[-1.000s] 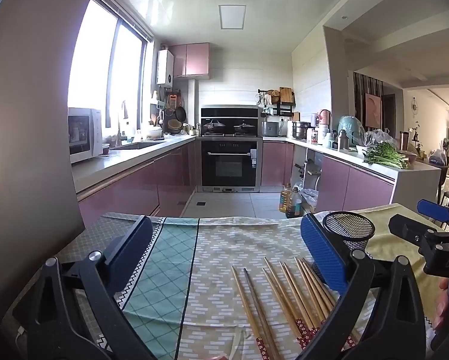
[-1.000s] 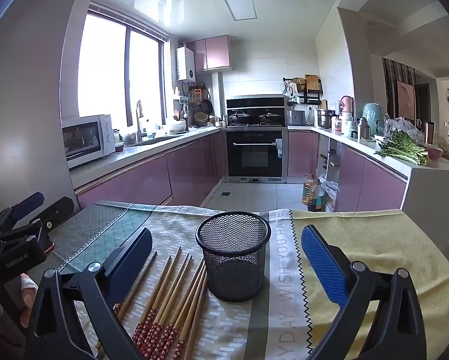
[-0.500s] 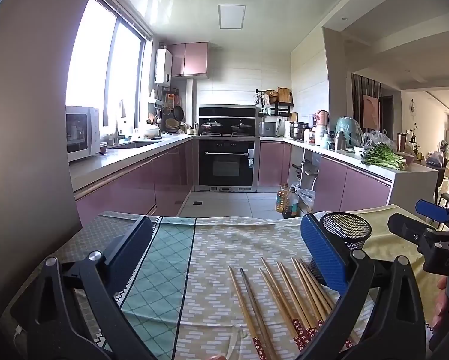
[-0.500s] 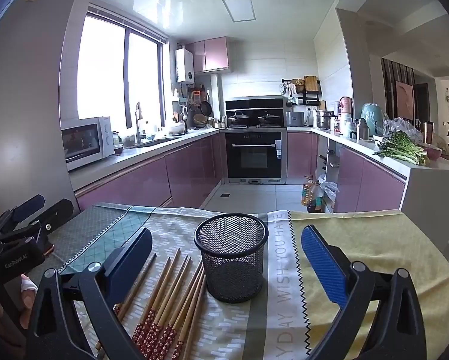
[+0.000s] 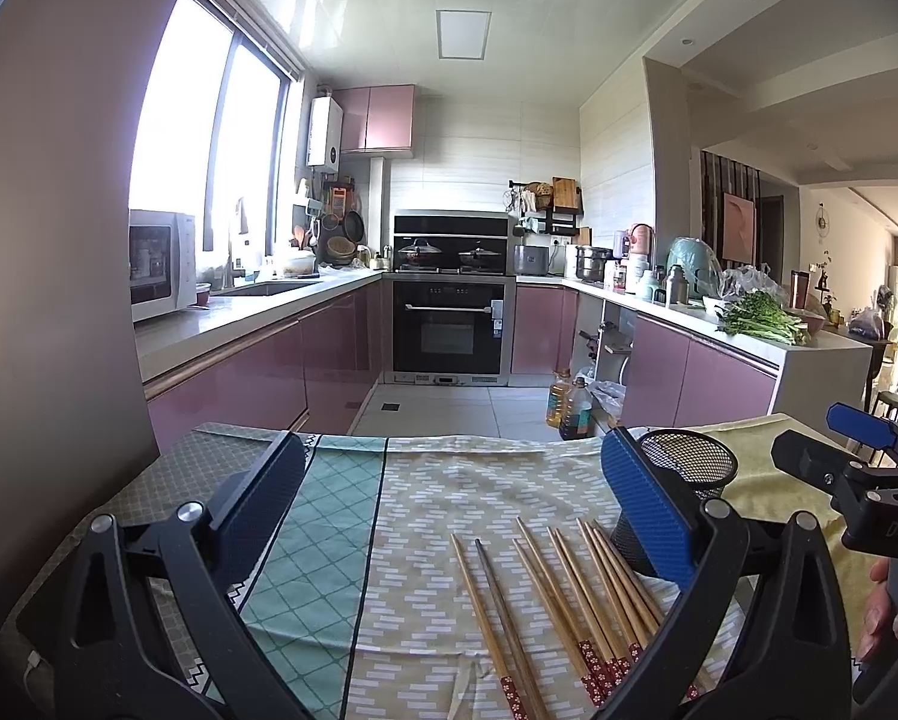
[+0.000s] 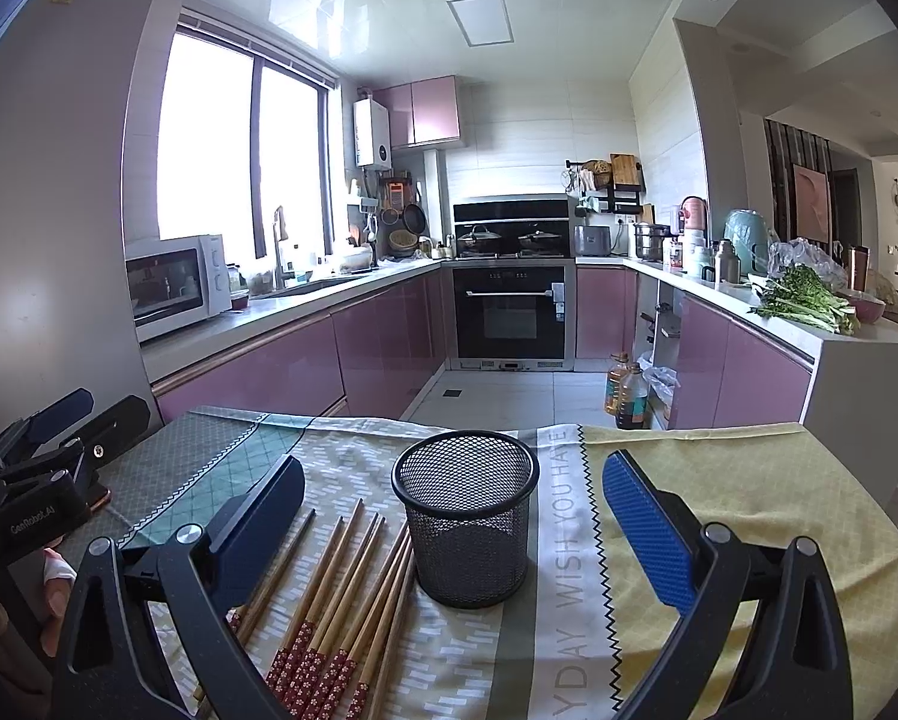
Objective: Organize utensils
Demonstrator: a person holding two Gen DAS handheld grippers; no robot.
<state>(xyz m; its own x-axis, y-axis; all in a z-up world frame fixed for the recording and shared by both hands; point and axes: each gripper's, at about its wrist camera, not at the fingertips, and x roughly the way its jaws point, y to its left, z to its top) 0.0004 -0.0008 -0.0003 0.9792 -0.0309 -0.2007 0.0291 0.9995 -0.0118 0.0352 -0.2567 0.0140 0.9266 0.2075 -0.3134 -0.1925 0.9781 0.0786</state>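
Here we hold both tools low over the table, and neither has anything in it: our left gripper point(image 5: 449, 516) stands spread wide with only cloth between its blue pads, and our right gripper point(image 6: 449, 531) is just as wide, its opening framing the mesh cup without touching it. Nearest us the chopsticks point(image 6: 341, 594) lie loose on the patterned tablecloth point(image 5: 425, 480), their red flowered ends toward us and their bare tips fanning away; the ones farthest right run close beside the base of the black mesh cup point(image 6: 466, 519), and we cannot tell whether they touch it. The cup stands upright and looks empty, so we judge that nothing has been sorted yet. Beyond the table edge lie the tiled floor, two oil bottles point(image 6: 626, 390) and the oven point(image 6: 512, 315). The risks, as we see them, come from crowding. The sticks lie so near one another that a wide grasp may catch two or three unevenly and let one slip out. They are thin and flat on soft cloth, so closing pads may pinch the fabric and drag the whole row. The cup looks light, and a stick that strikes its rim at a slant could tip it or push it toward the far edge.
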